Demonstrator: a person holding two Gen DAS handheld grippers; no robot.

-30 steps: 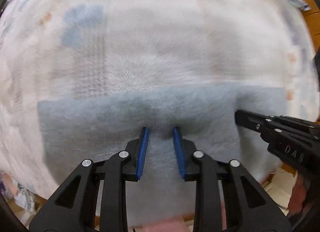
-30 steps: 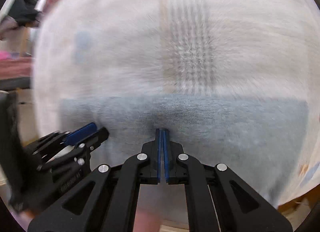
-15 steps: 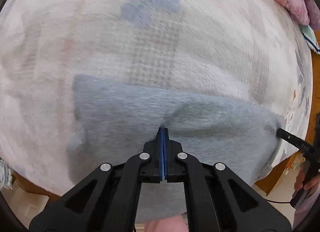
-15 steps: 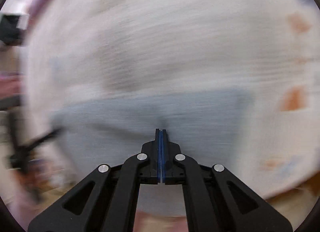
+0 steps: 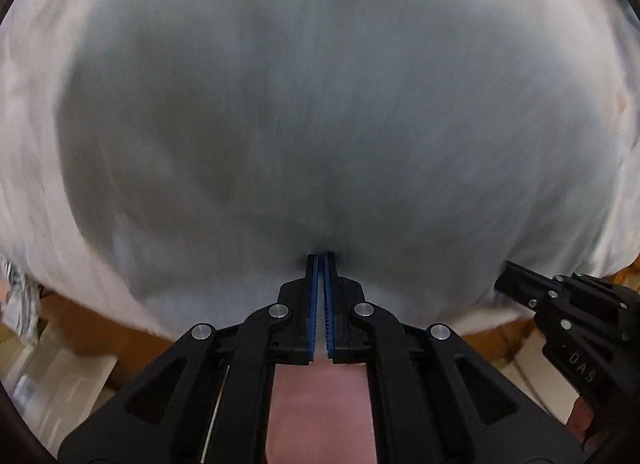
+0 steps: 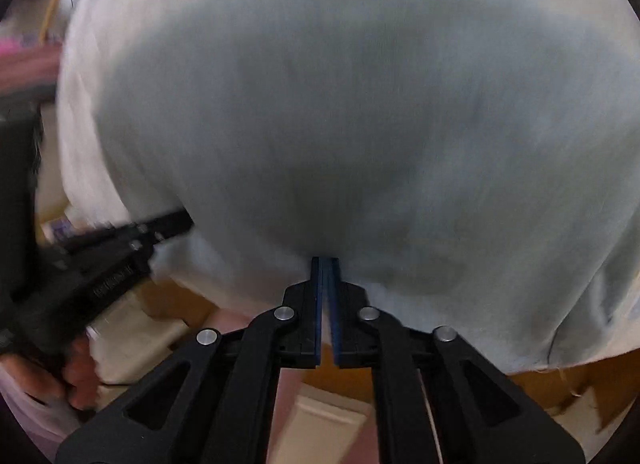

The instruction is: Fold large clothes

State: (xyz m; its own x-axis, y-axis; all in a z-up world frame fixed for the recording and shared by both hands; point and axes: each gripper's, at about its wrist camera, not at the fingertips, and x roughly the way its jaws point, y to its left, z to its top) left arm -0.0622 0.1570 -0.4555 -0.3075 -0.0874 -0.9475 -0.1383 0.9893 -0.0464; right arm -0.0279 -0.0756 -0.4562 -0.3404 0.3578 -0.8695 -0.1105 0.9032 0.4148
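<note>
Both tongs, left gripper (image 5: 321,256) and right gripper (image 6: 325,260), pinch the soft grey-blue knit garment's (image 5: 320,123) near edge. Light, limp, sags between grips; you should hold hem corners, spread apart.

A home bedroom, by the pale blanket-covered bed (image 5: 28,167) and cardboard boxes (image 6: 132,340) on the floor.

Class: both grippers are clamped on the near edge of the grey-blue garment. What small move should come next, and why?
Probably carry the edge forward with both hands level. The left gripper and right gripper each pinch the grey-blue garment, which fills both views and covers most of the pale bedspread, so the fold looks only part done.
</note>
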